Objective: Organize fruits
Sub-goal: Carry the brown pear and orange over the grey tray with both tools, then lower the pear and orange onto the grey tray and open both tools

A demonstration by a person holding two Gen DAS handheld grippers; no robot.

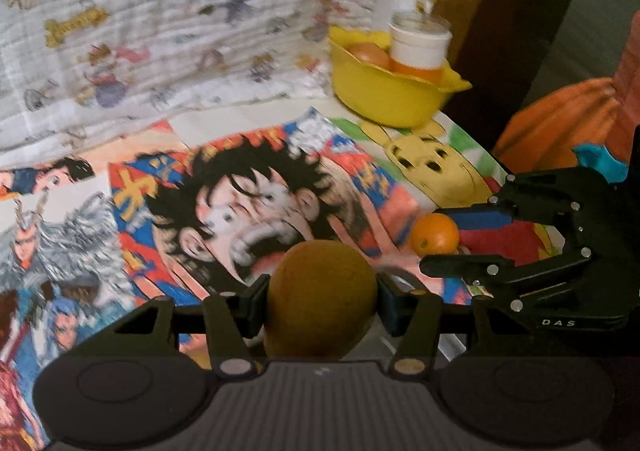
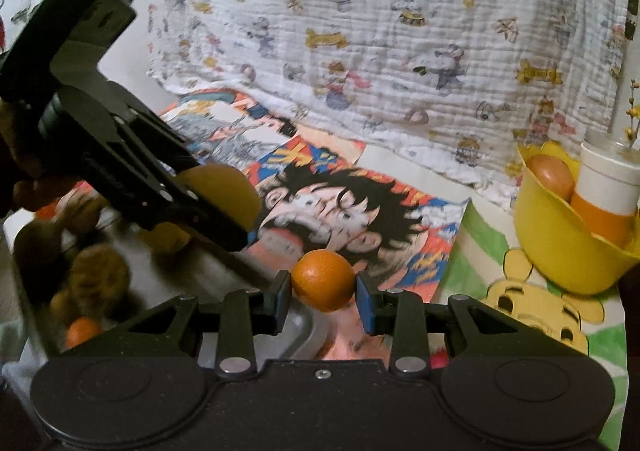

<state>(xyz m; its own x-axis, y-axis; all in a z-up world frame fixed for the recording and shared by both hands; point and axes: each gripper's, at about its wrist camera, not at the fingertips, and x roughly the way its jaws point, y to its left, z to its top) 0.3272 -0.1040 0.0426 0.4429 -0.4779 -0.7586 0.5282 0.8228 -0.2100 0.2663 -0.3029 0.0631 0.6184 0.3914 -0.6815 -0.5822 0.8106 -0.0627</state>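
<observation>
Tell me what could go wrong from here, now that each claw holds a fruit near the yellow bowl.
1. The yellow bowl already holds a white-capped bottle and a reddish fruit, so little room is left; a dropped fruit may bounce out.
2. The right claw grips the round orange only at its sides, so it might slip.
3. The left claw with the brown fruit is near the right claw; they could collide at the bowl.
</observation>
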